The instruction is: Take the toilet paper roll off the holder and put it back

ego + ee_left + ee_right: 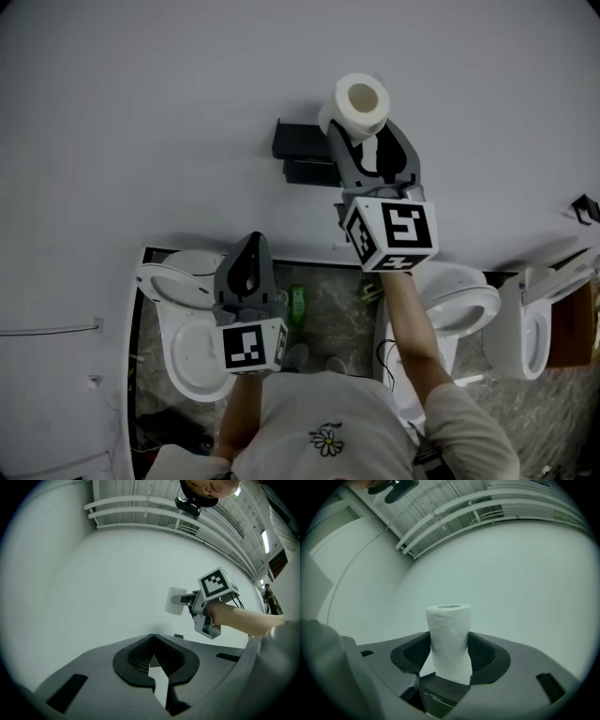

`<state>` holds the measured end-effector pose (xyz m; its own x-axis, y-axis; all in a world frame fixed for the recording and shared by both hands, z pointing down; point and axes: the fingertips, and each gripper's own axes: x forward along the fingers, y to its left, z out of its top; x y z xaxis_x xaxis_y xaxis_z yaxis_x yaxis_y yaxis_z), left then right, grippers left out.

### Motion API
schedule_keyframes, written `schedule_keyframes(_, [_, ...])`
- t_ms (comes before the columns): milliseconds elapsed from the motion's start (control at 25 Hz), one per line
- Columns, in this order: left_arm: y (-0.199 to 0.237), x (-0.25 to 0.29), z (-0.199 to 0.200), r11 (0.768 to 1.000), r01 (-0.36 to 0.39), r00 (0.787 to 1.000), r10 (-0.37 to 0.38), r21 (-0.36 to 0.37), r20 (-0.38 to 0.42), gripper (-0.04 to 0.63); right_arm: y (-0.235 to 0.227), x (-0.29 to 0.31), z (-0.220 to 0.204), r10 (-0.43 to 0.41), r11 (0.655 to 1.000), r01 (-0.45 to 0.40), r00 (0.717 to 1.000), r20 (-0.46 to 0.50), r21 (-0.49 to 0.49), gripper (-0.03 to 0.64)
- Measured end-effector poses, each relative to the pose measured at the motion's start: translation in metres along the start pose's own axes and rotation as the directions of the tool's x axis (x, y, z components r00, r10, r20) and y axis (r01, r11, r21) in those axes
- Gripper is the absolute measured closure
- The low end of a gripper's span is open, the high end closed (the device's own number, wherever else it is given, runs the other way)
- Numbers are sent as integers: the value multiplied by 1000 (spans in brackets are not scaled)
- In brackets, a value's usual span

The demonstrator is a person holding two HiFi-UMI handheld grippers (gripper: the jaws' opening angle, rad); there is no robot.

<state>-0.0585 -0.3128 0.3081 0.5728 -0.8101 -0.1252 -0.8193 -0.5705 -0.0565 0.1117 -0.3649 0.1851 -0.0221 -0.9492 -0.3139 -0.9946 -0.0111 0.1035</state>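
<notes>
A white toilet paper roll (361, 101) stands upright between the jaws of my right gripper (361, 129), which is shut on it. The black holder (305, 155) is fixed to the pale wall just left of the roll, and the roll is off it. In the right gripper view the roll (449, 639) fills the gap of that gripper (449, 652), with the dark holder (440, 693) just beneath it. My left gripper (249, 251) hangs lower and to the left, shut on nothing (153, 639). Its view shows the roll (176, 601) held up to its right.
A white toilet (192, 347) stands below the left gripper, with two more toilets (459, 300) (530, 323) to the right. A green bottle (298, 305) lies on the marbled floor between them. The plain wall (141, 112) fills the upper half.
</notes>
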Motion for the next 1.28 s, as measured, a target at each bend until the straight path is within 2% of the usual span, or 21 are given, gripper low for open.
schedule_keyframes(320, [8, 8, -14, 1000, 2, 1000, -1, 20, -28, 577, -3, 49, -40, 14, 999, -7, 986, -165, 44, 367])
schedule_keyframes(480, [10, 11, -25, 1000, 0, 999, 0, -10, -54, 577, -3, 62, -63, 8, 999, 2, 971, -240, 42, 367])
schedule_keyframes(640, [17, 10, -32, 1000, -7, 997, 7, 4, -72, 577, -3, 67, -85, 18, 997, 6, 949, -315, 74, 367])
schedule_keyframes(760, [21, 8, -37, 999, -11, 996, 9, -31, -85, 577, -1, 66, -101, 24, 997, 5, 929, -370, 78, 367])
schedule_keyframes(1280, [29, 2, -50, 999, -25, 994, 20, -45, -107, 577, -5, 68, -132, 23, 997, 16, 879, -475, 79, 367])
